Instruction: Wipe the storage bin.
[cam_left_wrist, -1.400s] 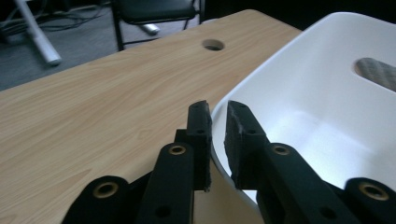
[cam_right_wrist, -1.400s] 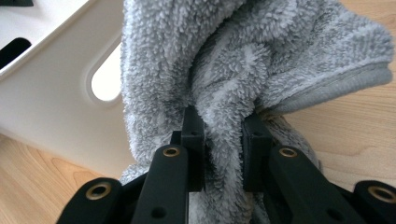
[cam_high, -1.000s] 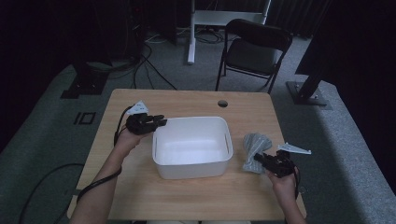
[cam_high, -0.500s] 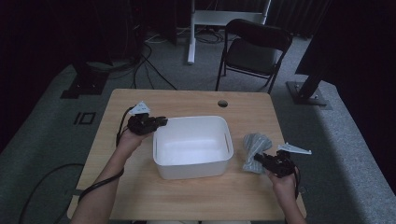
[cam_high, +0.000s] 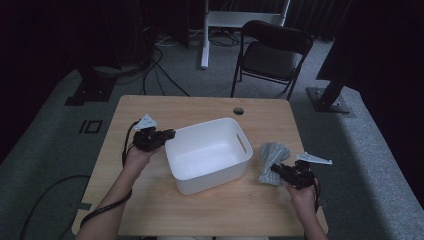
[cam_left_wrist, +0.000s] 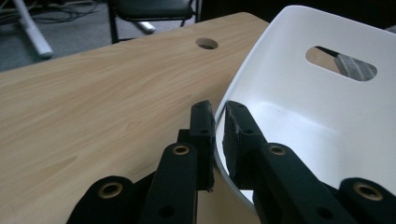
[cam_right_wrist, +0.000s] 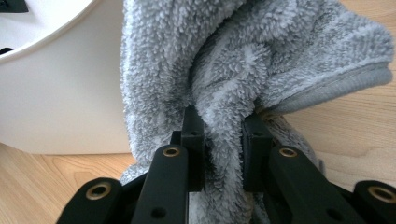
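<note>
On the wooden table (cam_high: 150, 205): left gripper (cam_left_wrist: 218, 128) has just been closing, now pinching left rim of white plastic tub (cam_high: 207, 152) | right gripper (cam_right_wrist: 223, 140) clamps fluffy grey cloth (cam_high: 271, 161), just right of tub | step: steady tub, cloth held | next: likely lift cloth over right rim, into tub

I think I am in a lab or a test room, not a home. I sit at a plain wooden table (cam_high: 150, 210) with a round hole (cam_high: 238, 110) in it for wires. The floor is grey carpet (cam_high: 45, 150), and black cables (cam_high: 160, 70) lie all over it. Dark curtains (cam_high: 50, 30) hang around the room, so it looks dim. Heavy black stands (cam_high: 92, 90) rest on the floor at both sides. A black folding chair (cam_high: 272, 55) waits behind the table. Next to it I see the white legs of a desk (cam_high: 205, 35). No pictures or cosy things are around me.
</note>
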